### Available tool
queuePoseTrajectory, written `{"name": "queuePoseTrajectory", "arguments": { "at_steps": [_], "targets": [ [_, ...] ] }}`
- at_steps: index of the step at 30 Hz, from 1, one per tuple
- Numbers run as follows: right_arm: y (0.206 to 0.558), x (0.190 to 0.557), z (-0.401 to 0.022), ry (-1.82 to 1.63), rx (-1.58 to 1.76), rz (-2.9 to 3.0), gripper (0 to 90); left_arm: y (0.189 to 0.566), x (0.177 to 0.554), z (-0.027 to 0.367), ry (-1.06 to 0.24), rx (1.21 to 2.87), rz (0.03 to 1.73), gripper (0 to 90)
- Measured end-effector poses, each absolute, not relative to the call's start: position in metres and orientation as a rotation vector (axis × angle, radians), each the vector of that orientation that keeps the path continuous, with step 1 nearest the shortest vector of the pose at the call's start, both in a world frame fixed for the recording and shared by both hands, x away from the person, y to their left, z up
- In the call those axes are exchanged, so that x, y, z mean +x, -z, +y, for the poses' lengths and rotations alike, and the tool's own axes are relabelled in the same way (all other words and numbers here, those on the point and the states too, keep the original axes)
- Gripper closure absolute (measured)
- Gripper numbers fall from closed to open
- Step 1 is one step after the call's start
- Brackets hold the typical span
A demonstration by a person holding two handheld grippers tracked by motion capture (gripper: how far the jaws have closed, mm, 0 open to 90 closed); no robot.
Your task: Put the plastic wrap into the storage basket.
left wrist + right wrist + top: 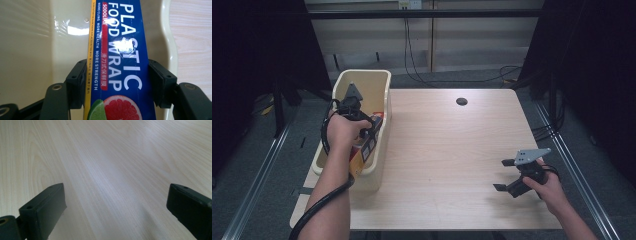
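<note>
Here, my left gripper (117, 82) was clamped across the plastic wrap box (117, 62), which stood inside the cream bin (362, 80) at the table's (447, 150) left edge. The long box could pivot or catch the rim if lifted off-centre. My right gripper (507, 175) rested wide open and empty, low over the tabletop.

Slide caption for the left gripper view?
Left gripper clamped on a blue plastic wrap box over the cream bin.
</note>
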State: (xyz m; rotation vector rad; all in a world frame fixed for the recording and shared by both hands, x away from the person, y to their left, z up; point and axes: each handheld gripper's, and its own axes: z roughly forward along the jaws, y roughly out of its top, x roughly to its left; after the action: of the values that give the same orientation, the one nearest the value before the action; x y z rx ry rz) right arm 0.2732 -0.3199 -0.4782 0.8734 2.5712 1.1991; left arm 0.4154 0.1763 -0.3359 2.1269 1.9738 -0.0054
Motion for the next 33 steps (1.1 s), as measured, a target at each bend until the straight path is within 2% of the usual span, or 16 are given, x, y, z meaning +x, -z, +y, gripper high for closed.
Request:
{"name": "queuePoseTrajectory", "arguments": {
  "at_steps": [9, 20, 33],
  "targets": [
    [0.478, 0.273, -0.320, -1.200, 0.869, 2.575, 2.0, 0.338, 0.417, 0.172, 0.003, 2.163, 1.975, 39.0],
    [0.478, 0.273, -0.320, -1.196, 0.869, 2.569, 2.0, 0.326, 0.416, 0.176, -0.026, 2.109, 1.935, 38.1],
    [0.477, 0.273, -0.321, -1.199, 0.872, 2.564, 2.0, 0.299, 0.416, 0.167, -0.061, 2.099, 1.820, 29.3]
  ]
}}
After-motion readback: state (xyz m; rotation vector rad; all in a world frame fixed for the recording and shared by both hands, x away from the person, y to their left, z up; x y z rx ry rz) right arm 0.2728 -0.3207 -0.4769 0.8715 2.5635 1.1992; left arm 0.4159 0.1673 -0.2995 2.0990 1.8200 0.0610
